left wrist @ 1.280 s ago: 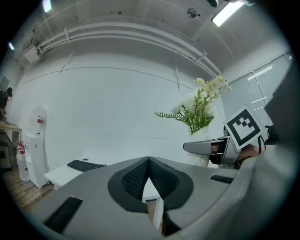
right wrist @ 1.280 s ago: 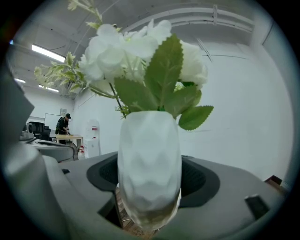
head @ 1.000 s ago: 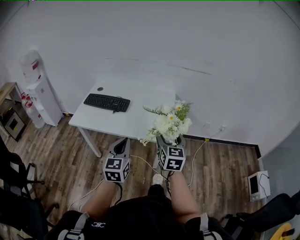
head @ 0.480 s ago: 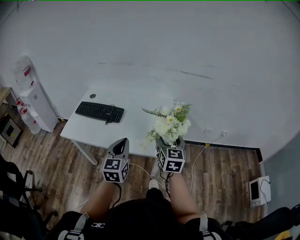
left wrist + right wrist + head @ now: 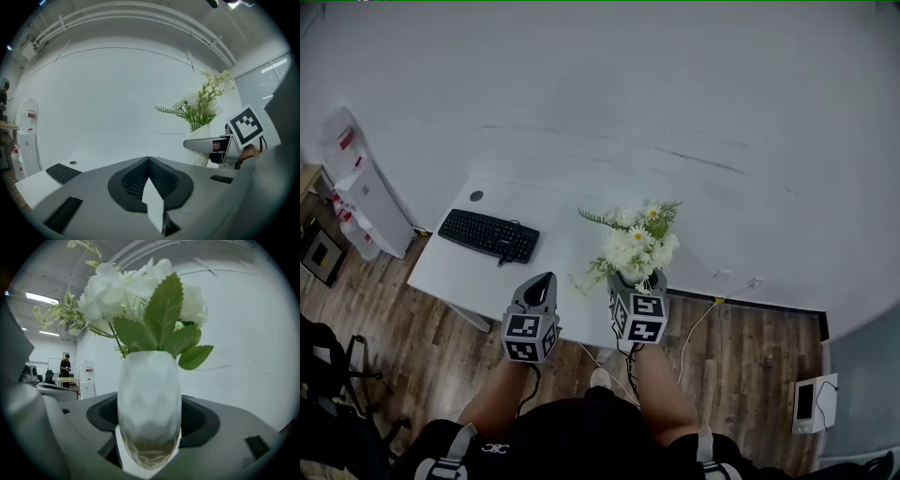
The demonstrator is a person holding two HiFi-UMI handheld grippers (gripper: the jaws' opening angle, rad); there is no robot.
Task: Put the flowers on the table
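The right gripper (image 5: 149, 446) has its jaws set wide and clamped on the lower body of a white faceted vase (image 5: 149, 404). The vase stands upright between the two pads and fills the gap from side to side. White flowers (image 5: 136, 291) with green leaves rise from the vase mouth, directly above the jaws. In the head view the right gripper (image 5: 636, 281) carries the bouquet (image 5: 639, 242) over the near edge of the white table (image 5: 553, 267). No view shows whether the vase base touches the tabletop. The left gripper (image 5: 150, 187) has its jaws closed together with nothing between them. In the head view it (image 5: 536, 289) hangs just left of the right gripper, also at the table's near edge, apart from the vase. The marker cube (image 5: 639, 317) on the right gripper shows black-and-white square patterns only, with no lettering. A black keyboard (image 5: 487, 235) lies on the left part of the table, well apart from the flowers; its key legends are too small to read. A white water dispenser (image 5: 366, 202) stands against the wall left of the table and bears a red label (image 5: 345, 138), whose print cannot be read. The right gripper view shows a person (image 5: 66, 365) standing far off beside a desk.
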